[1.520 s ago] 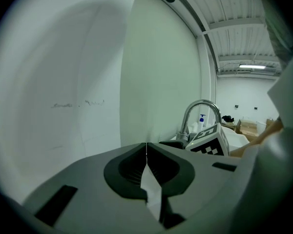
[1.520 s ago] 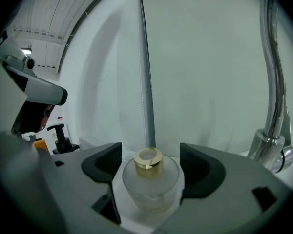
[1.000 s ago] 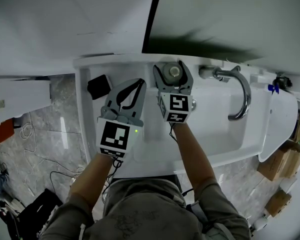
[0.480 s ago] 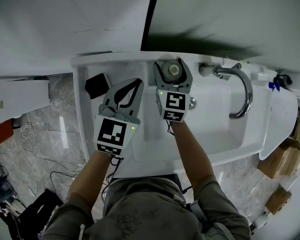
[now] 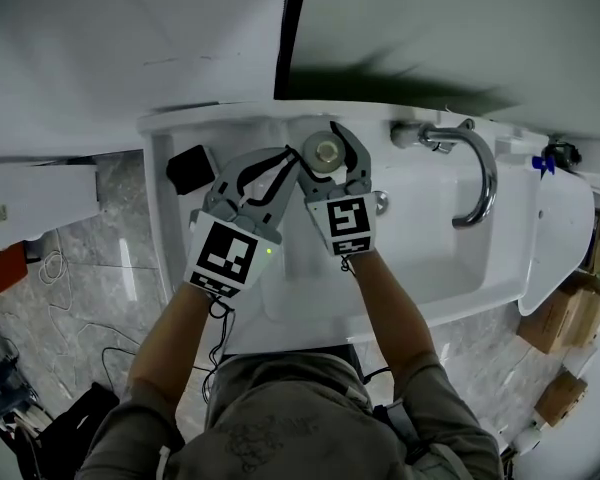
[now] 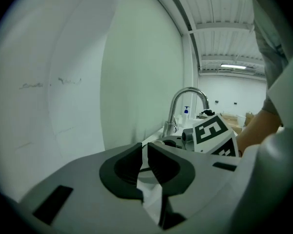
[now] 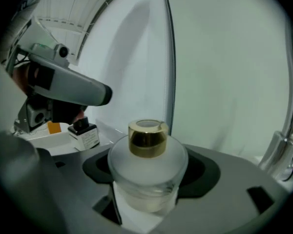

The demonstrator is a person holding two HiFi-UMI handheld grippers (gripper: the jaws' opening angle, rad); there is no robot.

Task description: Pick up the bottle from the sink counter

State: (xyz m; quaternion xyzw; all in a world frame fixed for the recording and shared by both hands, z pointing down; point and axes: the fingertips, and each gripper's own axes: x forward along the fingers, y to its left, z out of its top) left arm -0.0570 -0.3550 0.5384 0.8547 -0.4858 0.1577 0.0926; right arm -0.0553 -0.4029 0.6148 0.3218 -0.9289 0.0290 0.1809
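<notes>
A frosted glass bottle (image 5: 327, 154) with a gold cap sits between the jaws of my right gripper (image 5: 329, 140), at the back of the white sink counter (image 5: 170, 228). The right gripper view shows the bottle (image 7: 147, 162) upright, with the dark pads pressed against its sides. Whether its base touches the counter is hidden. My left gripper (image 5: 288, 160) is shut and empty, its tips close to the left of the bottle. In the left gripper view its jaws (image 6: 144, 147) meet with nothing between them.
A chrome faucet (image 5: 477, 183) arches over the sink basin (image 5: 420, 253) on the right. A small black-capped bottle (image 5: 187, 168) stands at the counter's left end. A blue pump bottle (image 5: 546, 171) stands far right. The wall rises right behind the counter.
My right gripper has shifted left with the bottle in its jaws. My left gripper has swung its tips to the right, closer to the bottle.
</notes>
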